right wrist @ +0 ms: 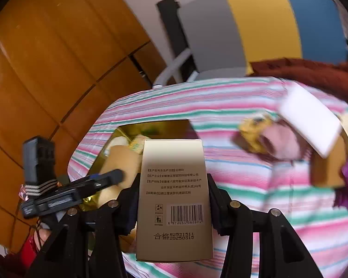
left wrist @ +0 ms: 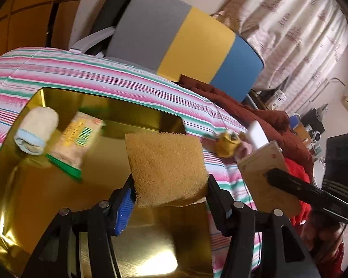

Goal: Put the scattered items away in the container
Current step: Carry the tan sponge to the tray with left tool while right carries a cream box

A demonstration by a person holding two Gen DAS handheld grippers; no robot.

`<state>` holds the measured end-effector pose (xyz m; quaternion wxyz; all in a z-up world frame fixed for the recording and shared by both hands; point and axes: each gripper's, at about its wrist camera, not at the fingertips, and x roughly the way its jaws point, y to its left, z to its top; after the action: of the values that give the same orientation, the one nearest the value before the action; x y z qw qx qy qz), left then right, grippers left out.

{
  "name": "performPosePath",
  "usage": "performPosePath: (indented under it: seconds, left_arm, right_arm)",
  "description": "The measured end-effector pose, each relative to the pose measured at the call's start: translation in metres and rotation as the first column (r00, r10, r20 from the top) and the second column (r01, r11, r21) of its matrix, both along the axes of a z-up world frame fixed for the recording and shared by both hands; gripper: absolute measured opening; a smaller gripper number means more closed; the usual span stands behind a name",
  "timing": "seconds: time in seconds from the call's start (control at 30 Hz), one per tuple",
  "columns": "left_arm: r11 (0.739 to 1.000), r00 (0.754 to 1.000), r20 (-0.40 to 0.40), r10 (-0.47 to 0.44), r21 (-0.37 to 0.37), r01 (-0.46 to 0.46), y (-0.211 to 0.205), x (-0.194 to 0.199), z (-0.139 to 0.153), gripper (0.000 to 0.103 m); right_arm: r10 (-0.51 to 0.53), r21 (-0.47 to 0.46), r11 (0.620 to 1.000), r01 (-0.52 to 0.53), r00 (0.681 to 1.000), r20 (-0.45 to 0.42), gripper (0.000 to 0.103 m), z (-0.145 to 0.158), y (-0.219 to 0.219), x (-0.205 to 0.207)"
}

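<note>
Fingers of the left gripper (left wrist: 171,194) clamp a tan sponge (left wrist: 165,168) above the gold container (left wrist: 34,192), where a rolled towel (left wrist: 36,131) and a snack packet (left wrist: 77,139) lie at the far left. Further right, the right gripper (right wrist: 174,199) pinches a beige box (right wrist: 174,199) over the striped cloth (right wrist: 255,185), near the container's edge.

Colours and patterns noted on inspection.
The container (left wrist: 23,199) was shiny gold; the sponge (left wrist: 167,169) tan; the cloth (left wrist: 118,78) pink, green and white striped; the box (right wrist: 174,199) beige with black print; the blurred toy (right wrist: 255,132) appeared yellow.
</note>
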<state>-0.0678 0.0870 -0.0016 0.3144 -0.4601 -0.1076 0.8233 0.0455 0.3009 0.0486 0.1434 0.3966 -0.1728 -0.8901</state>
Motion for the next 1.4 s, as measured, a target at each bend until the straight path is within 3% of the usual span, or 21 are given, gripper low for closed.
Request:
performPosePath:
  seconds: [0.23,0.47,0.73,0.9,1.13,1.23,1.4]
  left_arm:
    - [0.999,0.999,0.02,0.047,-0.014,-0.046,-0.024,-0.021,-0.008,0.058]
    - [0.992,0.997,0.013,0.076,-0.101,-0.074,-0.032,-0.053,-0.012,0.058]
    - [0.978,0.995,0.042,0.085,-0.196,-0.076,-0.037,-0.089,-0.027,0.059]
    - [0.966,0.993,0.036,0.113,-0.236,-0.101,-0.039,-0.097,-0.034,0.061]
    - [0.977,0.976,0.147,0.161,-0.167,-0.136,-0.051,-0.104,-0.044,0.064]
    - [0.975,0.959,0.192,0.208,-0.119,-0.187,-0.064,-0.102,-0.044,0.065]
    - [0.968,0.95,0.19,0.248,-0.08,-0.237,-0.074,-0.095,-0.035,0.065]
  right_arm:
    - [0.046,0.01,0.999,-0.046,0.999,0.029,0.05,0.003,-0.05,-0.033]
    - [0.042,0.069,0.997,-0.047,0.996,0.075,0.05,-0.011,-0.093,-0.071]
    - [-0.078,0.051,0.996,0.07,0.984,0.16,0.05,-0.035,-0.104,-0.112]
    - [-0.157,0.056,0.987,0.148,0.961,0.229,0.05,-0.056,-0.101,-0.133]
    - [-0.192,0.043,0.981,0.187,0.952,0.24,0.052,-0.071,-0.102,-0.147]
    - [-0.201,0.019,0.979,0.202,0.954,0.222,0.059,-0.071,-0.099,-0.143]
    - [-0.203,-0.018,0.977,0.212,0.957,0.208,0.067,-0.064,-0.093,-0.132]
